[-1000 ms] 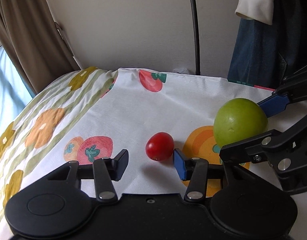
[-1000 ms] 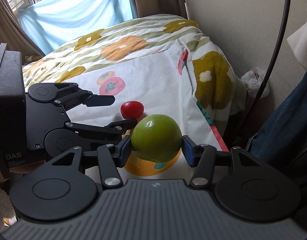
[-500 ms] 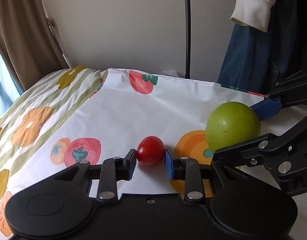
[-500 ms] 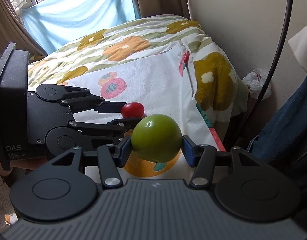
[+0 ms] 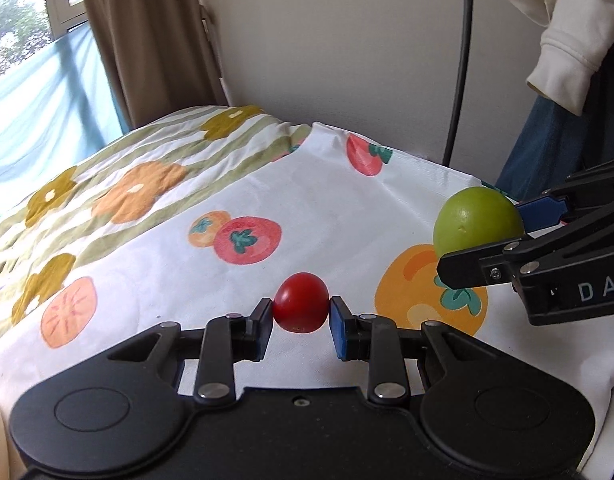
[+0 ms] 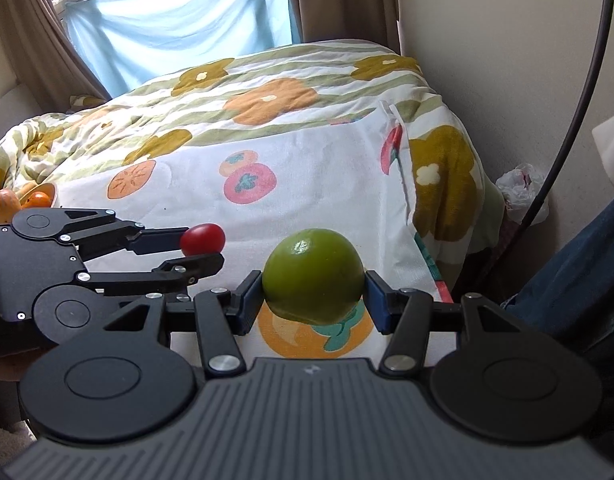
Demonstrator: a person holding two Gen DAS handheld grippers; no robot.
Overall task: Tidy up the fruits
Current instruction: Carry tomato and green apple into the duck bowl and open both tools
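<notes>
We've got the left gripper fingers clamped on the red tomato | right gripper fingers pinching the green fruit | both above the fruit-print cloth on the bed

Both claws clamped, side by side

Left gripper: black two-finger tool, its blue-faced pads clamped on either side of a small, smooth red tomato.
Tomato: right at the fingertips, over the white cloth with printed orange and red fruits.
Right gripper: black tool reaching in from the right of the left gripper, holding a round green lime-like fruit.
Green fruit: ahead and right of the fingertips, above a printed orange.
Beyond the cloth: striped floral quilt, brown curtain, pale wall.
</notes>
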